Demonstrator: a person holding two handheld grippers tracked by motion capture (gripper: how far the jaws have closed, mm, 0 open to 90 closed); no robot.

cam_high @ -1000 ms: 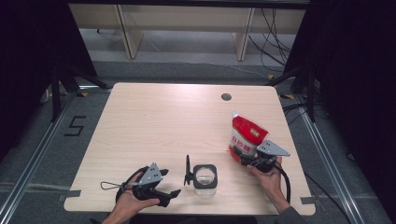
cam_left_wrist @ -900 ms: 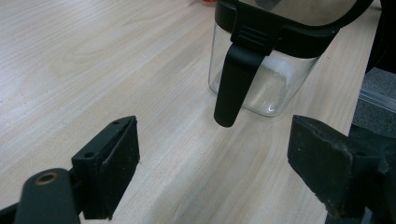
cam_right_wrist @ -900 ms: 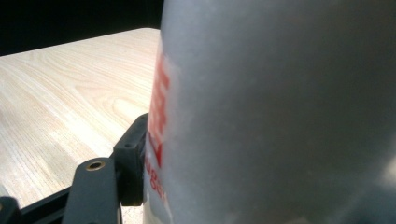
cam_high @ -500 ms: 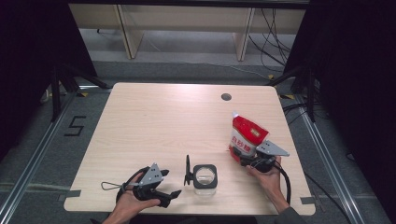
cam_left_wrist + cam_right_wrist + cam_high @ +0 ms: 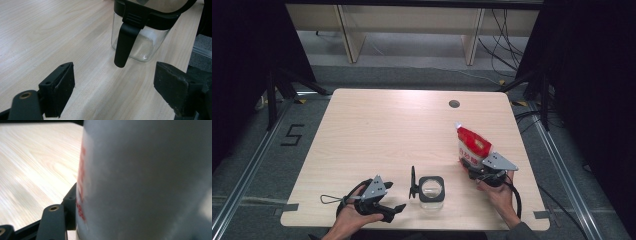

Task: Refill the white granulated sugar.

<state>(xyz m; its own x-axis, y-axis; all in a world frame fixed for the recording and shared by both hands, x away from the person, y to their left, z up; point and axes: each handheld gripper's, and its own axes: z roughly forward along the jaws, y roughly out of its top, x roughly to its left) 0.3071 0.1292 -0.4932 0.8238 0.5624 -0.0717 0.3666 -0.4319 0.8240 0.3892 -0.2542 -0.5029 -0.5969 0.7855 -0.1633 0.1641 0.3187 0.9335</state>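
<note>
Near the right edge of the table (image 5: 377,120), toward its front corner, a red and white pouch (image 5: 471,146) stands upright with its spout at the top. The right gripper (image 5: 472,169) sits at the pouch's lower end, the person's hand behind it. In the right gripper view the pouch (image 5: 150,180) is pressed close between the jaws, and the one pad that can be seen lies against its printed side; the jaws have just been closing on it, so it is gripped across its width.

Along the front edge, about midway, stands a clear square jar (image 5: 431,189) with a black rim, its lid flipped open and standing up on the left side. The left gripper (image 5: 398,209) rests on the table just left of it, jaws wide apart with nothing between them, pointing at the jar (image 5: 140,32).
</note>
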